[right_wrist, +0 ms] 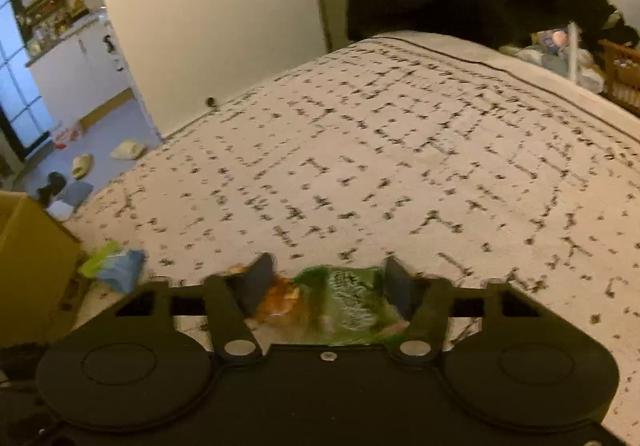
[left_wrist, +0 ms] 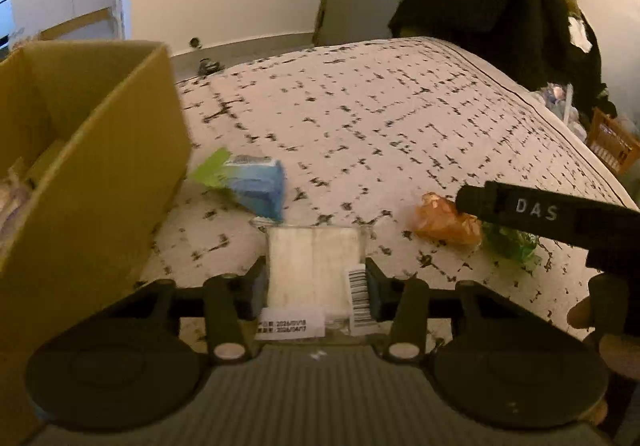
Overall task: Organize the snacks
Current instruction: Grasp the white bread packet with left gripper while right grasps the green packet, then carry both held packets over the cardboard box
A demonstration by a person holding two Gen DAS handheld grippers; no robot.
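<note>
A flat white snack packet [left_wrist: 312, 266] with a barcode label lies on the patterned white cover [left_wrist: 380, 118]. My left gripper [left_wrist: 316, 278] is shut on it, one pad against each side. A blue and green packet [left_wrist: 252, 182] lies just beyond, next to the open cardboard box [left_wrist: 100, 166]. To the right are an orange packet [left_wrist: 444, 222] and a green packet [left_wrist: 512, 242], with a finger [left_wrist: 520, 206] of the right gripper over them. In the right wrist view my right gripper [right_wrist: 328, 282] is shut on the green packet [right_wrist: 352, 302] and the orange packet [right_wrist: 280, 302], side by side between its pads.
The box [right_wrist: 24, 258] stands at the left edge of the cover, with some wrapped items inside. The blue and green packet [right_wrist: 116, 266] lies beside it. The patterned cover [right_wrist: 400, 166] stretches far ahead. Dark clothing [left_wrist: 500, 6] hangs at the back; slippers [right_wrist: 82, 164] lie on the floor, left.
</note>
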